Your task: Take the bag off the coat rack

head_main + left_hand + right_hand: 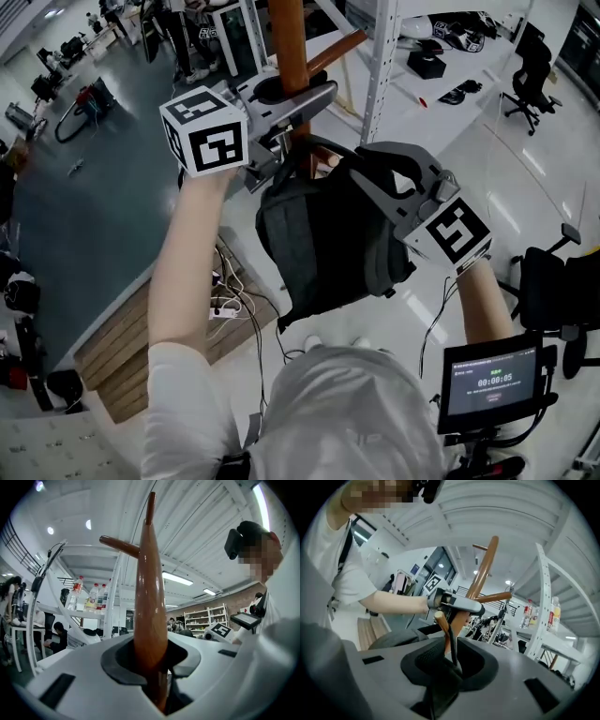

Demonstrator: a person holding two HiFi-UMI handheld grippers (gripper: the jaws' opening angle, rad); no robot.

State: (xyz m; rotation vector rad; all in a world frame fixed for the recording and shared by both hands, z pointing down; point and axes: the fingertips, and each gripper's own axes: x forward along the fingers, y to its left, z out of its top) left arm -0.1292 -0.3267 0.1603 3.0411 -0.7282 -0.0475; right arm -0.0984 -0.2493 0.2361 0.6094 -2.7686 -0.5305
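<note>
A dark grey backpack (328,244) hangs against the brown wooden coat rack pole (289,42). My left gripper (298,101) reaches in from the left, and its jaws are shut on the pole (151,616) above the bag. From the right, my right gripper (367,169) is shut on the bag's black strap (451,641) at the top of the bag. The strap runs up over a short wooden peg (439,617) on the pole. The bag's lower part hangs free above the floor. Another peg (119,544) sticks out higher up.
A white metal shelving frame (380,56) stands just behind the rack, with bottles (91,595) on it. A small screen (492,380) is at lower right, and office chairs (530,80) stand at the right. A wooden platform (122,347) and a power strip with cables (225,309) lie below left.
</note>
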